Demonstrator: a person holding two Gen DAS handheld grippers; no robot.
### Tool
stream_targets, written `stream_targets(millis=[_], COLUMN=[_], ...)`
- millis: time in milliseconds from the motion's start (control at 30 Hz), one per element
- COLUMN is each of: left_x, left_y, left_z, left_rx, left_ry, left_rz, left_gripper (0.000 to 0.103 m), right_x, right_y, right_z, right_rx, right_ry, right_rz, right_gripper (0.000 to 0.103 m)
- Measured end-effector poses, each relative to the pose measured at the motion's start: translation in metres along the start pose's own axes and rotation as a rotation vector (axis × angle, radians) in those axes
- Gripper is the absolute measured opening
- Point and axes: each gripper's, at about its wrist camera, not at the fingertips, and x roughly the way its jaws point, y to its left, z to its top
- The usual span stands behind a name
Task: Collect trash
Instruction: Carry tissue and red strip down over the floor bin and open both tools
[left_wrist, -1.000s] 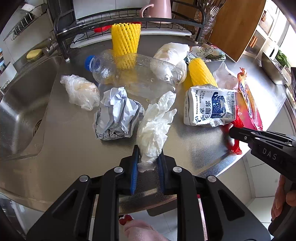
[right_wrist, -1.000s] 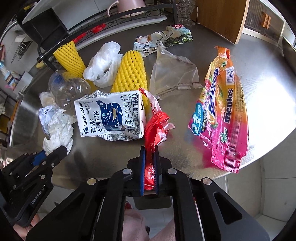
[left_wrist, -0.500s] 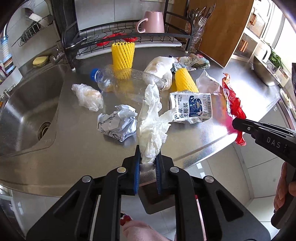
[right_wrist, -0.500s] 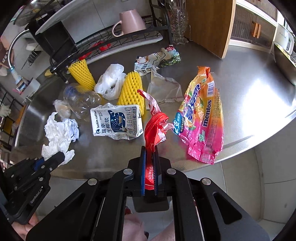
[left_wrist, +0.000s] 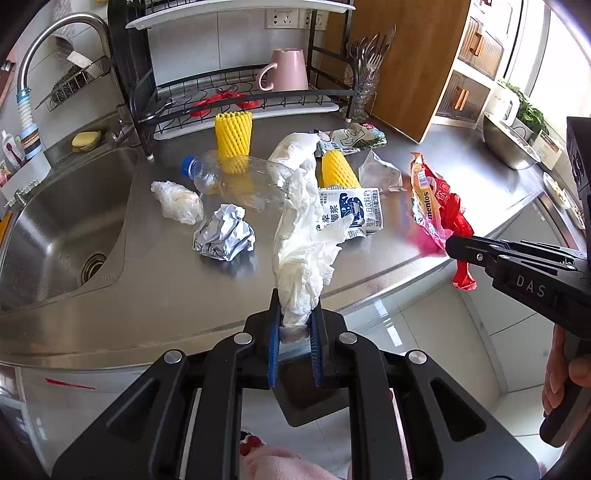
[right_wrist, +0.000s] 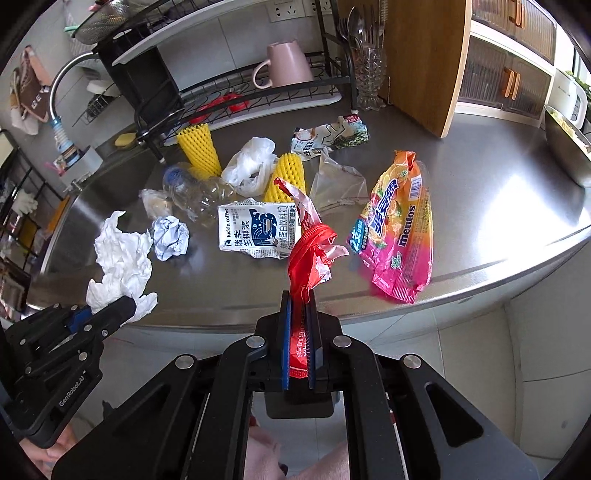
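Clamping a crumpled white paper tissue (left_wrist: 303, 243), the left gripper (left_wrist: 293, 325) is holding it off the stainless steel bench (left_wrist: 155, 295), out past the front edge. Beside it, the right gripper (right_wrist: 300, 314) is pinching a red plastic wrapper (right_wrist: 310, 254) the same way. Both pieces are hanging clear, long axes running away from the jaws. No bin is showing, so which hand is nearer cannot be told.
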Motion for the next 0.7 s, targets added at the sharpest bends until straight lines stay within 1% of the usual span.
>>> stream_targets(millis=[133, 267, 367, 533, 600, 667, 700], left_x=[-0.005, -0.003, 0.007, 0.033, 0.049, 0.066, 0.075], left_y=[-0.003, -0.006, -0.005, -0.006, -0.007, -0.006, -0.006], left_z=[-0.009, -0.025, -0.044, -0.083, -0.101, -0.119, -0.128], left_rx=[-0.008, -0.027, -0.049, -0.076, -0.082, -0.092, -0.102], left_ry=[0.009, 0.027, 0.065, 0.142, 0.175, 0.181, 0.183], left_rz=[-0.021, -0.033, -0.046, -0.079, -0.07, -0.064, -0.074], left_gripper=[0.012, 0.012, 0.012, 0.012, 0.012, 0.012, 0.012], right_x=[-0.006, 0.001, 0.012, 0.041, 0.057, 0.075, 0.086], right_y=[0.005, 0.006, 0.004, 0.002, -0.001, -0.006, -0.009], right_z=[-0.01, -0.029, -0.047, -0.082, -0.095, -0.109, -0.116], right_rx=[-0.033, -0.044, -0.057, -0.063, -0.056, -0.034, -0.018], right_ry=[-0.017, 0.006, 0.028, 0.125, 0.155, 0.186, 0.203], right_rz=[-0.004, 0.022, 0.029, 0.096, 0.118, 0.146, 0.16], right_gripper=[0.008, 0.008, 0.008, 0.008, 0.008, 0.008, 0.008])
